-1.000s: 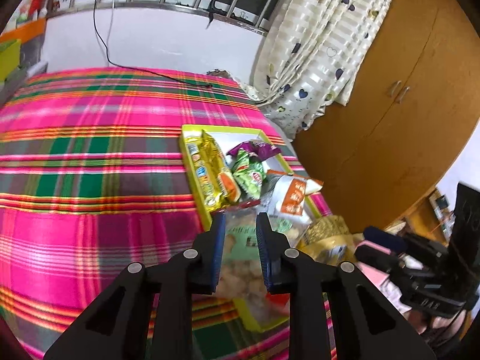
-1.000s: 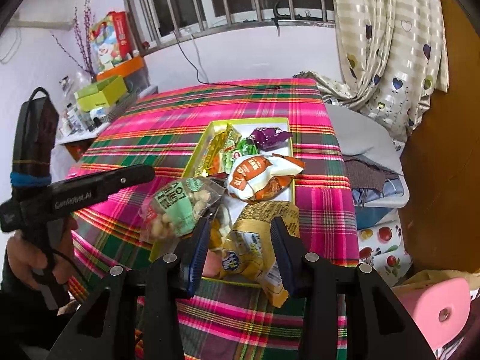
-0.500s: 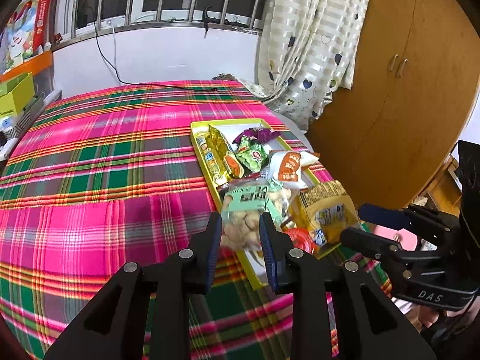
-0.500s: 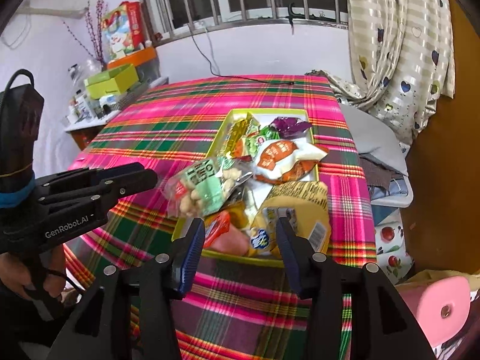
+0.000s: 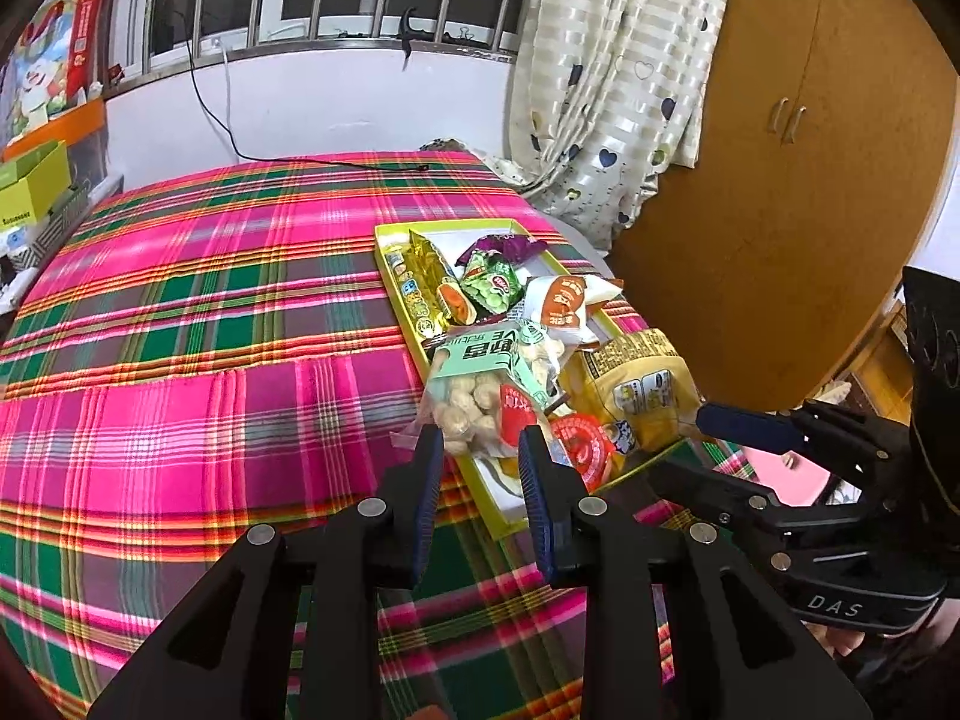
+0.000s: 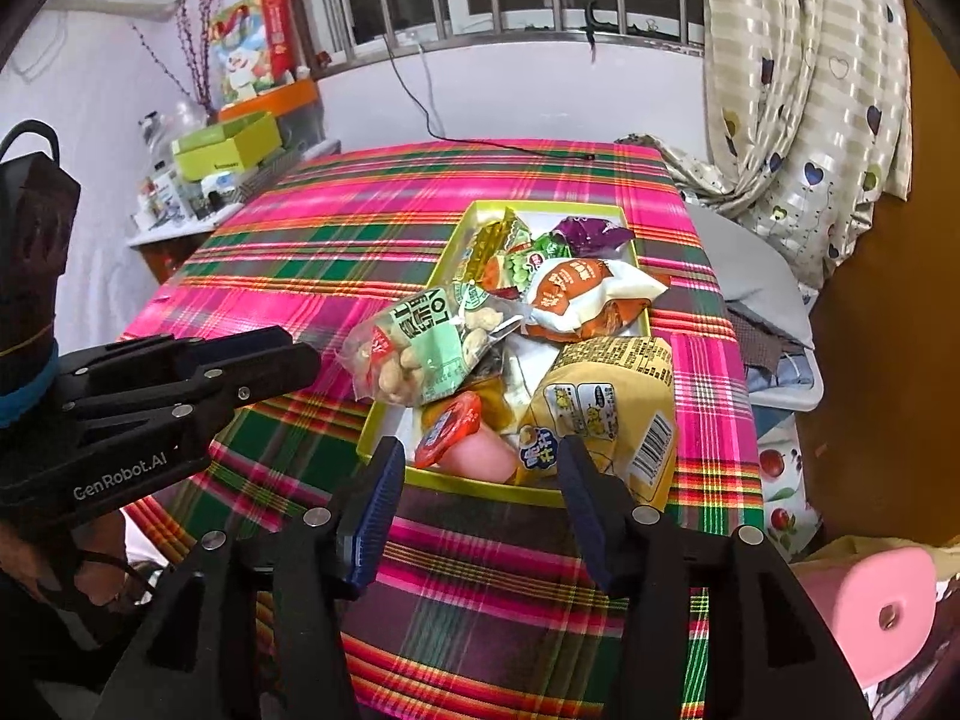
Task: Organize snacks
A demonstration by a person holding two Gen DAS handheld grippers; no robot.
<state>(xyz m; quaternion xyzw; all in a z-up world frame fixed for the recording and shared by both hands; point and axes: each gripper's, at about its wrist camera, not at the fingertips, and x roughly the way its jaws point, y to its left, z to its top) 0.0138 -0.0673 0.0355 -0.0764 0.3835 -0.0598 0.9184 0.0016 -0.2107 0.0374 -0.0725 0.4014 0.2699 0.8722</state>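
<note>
Snacks are heaped in the yellow tray [image 6: 384, 426], which is taken as the landmark and which sits near the table's near right corner on the plaid tablecloth [image 5: 210, 312]. The peanut bag [image 6: 420, 348] is seen lying over the tray's left rim, partly propped on the packets beneath, and the yellow packet [image 6: 606, 414] is leaned against the tray's near right corner with its lower edge past the rim. It is judged that either could be tipped out: the peanut bag could be slid off onto the cloth to the left of the tray if it is brushed, and the yellow packet could be toppled over the near rim, since neither is bedded flat. The red-lidded cup [image 6: 450, 429] is wedged at the near end between them. The left gripper [image 5: 477, 450] is held just short of the tray's near left side, its jaws set narrow and nothing pinched; the peanut bag's bottom edge is seen just beyond the tips, and contact cannot be ruled out. The right gripper [image 6: 480, 468] is poised over the tray's near rim, its jaws opening, with the cup and the yellow packet framed beyond them but not touched.
</note>
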